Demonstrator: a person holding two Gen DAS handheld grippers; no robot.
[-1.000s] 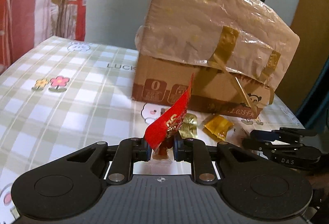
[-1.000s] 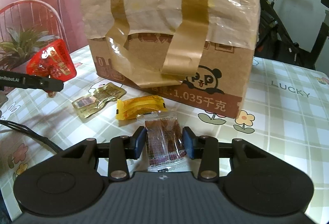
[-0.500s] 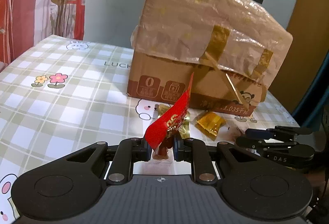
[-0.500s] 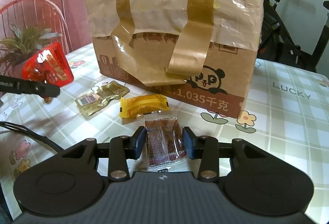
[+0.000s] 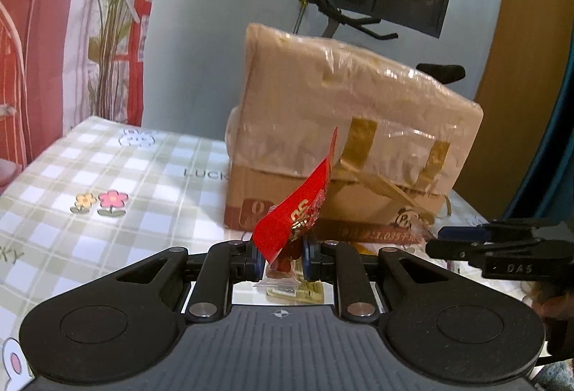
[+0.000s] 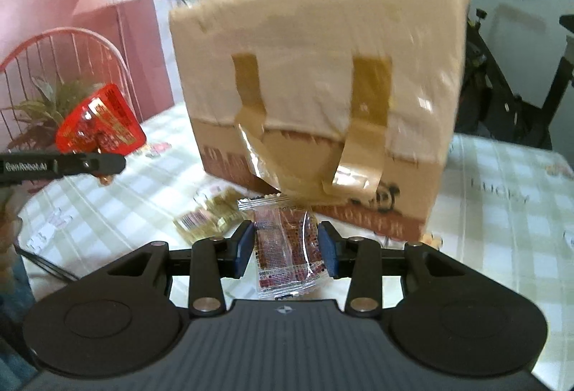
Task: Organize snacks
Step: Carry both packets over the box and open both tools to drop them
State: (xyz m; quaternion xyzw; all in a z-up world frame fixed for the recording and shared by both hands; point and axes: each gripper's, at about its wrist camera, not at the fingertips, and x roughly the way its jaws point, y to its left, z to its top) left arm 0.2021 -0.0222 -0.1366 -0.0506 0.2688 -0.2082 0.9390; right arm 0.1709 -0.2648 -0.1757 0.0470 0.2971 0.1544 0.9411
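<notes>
My left gripper is shut on a red snack packet with gold print and holds it above the table. The red packet also shows in the right wrist view, with the left gripper's finger below it. My right gripper is shut on a clear packet of dark red-brown snack and holds it off the table. It shows from the side in the left wrist view. A gold packet lies on the tablecloth in front of the box.
A tall cardboard box wrapped in paper and brown tape stands on the checked tablecloth; it also fills the right wrist view. A red wire chair and a plant stand to the left. An exercise bike stands behind.
Both grippers have risen and pulled back from the box with their packets still held. The yellow packet in front of the box has dropped out of sight behind the held clear packet.
</notes>
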